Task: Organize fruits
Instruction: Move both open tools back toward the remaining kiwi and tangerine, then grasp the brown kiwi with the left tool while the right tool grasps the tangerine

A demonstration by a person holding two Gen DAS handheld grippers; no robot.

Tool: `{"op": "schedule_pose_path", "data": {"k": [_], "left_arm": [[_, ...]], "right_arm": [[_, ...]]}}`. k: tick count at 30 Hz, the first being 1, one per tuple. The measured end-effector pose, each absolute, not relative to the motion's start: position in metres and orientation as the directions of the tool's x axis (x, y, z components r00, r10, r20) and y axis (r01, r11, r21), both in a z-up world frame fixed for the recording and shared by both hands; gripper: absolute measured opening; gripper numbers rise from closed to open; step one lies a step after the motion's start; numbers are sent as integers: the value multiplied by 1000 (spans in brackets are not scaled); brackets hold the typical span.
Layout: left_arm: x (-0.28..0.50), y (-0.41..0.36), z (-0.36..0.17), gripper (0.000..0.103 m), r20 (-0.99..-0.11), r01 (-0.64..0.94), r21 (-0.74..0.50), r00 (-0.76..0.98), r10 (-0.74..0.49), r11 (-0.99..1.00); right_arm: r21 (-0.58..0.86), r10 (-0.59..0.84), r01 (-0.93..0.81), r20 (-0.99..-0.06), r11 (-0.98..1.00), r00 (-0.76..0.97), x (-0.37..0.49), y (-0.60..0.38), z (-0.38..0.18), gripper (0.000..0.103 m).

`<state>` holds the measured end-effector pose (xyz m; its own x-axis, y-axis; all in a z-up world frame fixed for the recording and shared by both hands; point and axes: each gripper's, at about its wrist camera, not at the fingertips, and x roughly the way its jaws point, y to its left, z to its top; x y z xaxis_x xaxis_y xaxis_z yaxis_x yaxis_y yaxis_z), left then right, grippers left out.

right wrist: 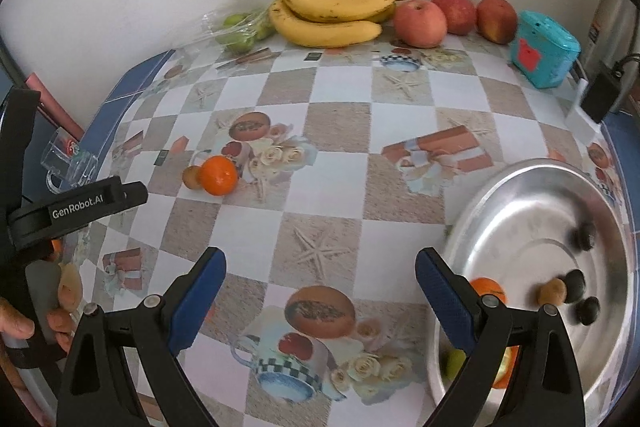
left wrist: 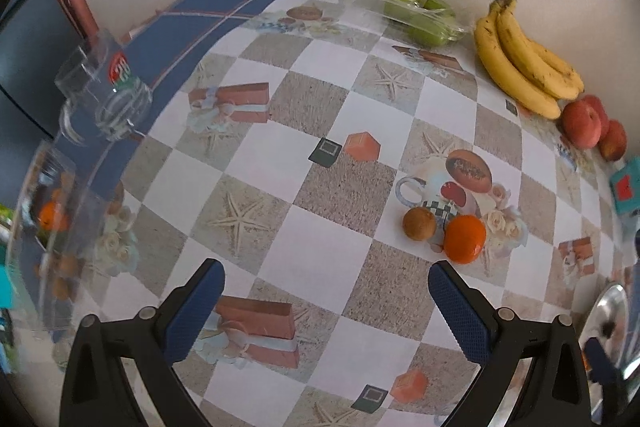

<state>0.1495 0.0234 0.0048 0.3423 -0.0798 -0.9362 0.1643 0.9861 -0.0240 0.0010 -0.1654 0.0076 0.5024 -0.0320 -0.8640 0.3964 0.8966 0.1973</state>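
An orange (left wrist: 465, 239) and a brown kiwi (left wrist: 419, 223) lie together on the patterned table, just ahead and right of my open, empty left gripper (left wrist: 326, 301); both also show in the right wrist view, the orange (right wrist: 218, 175) and the kiwi (right wrist: 191, 177). Bananas (right wrist: 330, 9), three red apples (right wrist: 420, 23) and bagged green fruit (right wrist: 240, 29) line the back wall. My right gripper (right wrist: 320, 293) is open and empty beside a metal bowl (right wrist: 520, 195) that holds an orange (right wrist: 489, 289), a kiwi (right wrist: 552, 292) and dark fruits (right wrist: 576, 285).
A glass mug (left wrist: 106, 95) stands at the table's left edge. A clear container (left wrist: 52, 227) with fruit is at the far left. A teal box (right wrist: 544, 49) and a black adapter (right wrist: 598, 97) stand at the back right. The left gripper's body (right wrist: 76, 209) is at the left.
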Motion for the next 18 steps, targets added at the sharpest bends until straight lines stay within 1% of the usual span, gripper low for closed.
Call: {"op": "schedule_pose_path", "data": {"k": [4, 13, 18], "left_arm": [[157, 31, 4, 102, -933, 143, -69, 340, -115, 987], [166, 20, -4, 102, -931, 192, -81, 336, -143, 978], [170, 17, -2, 102, -918, 197, -94, 361, -162, 976]], "right_arm": [[219, -11, 380, -855, 899, 519, 11, -160, 6, 96], [221, 12, 341, -853, 913, 522, 32, -145, -3, 96], [219, 15, 342, -860, 914, 511, 45, -143, -10, 96]]}}
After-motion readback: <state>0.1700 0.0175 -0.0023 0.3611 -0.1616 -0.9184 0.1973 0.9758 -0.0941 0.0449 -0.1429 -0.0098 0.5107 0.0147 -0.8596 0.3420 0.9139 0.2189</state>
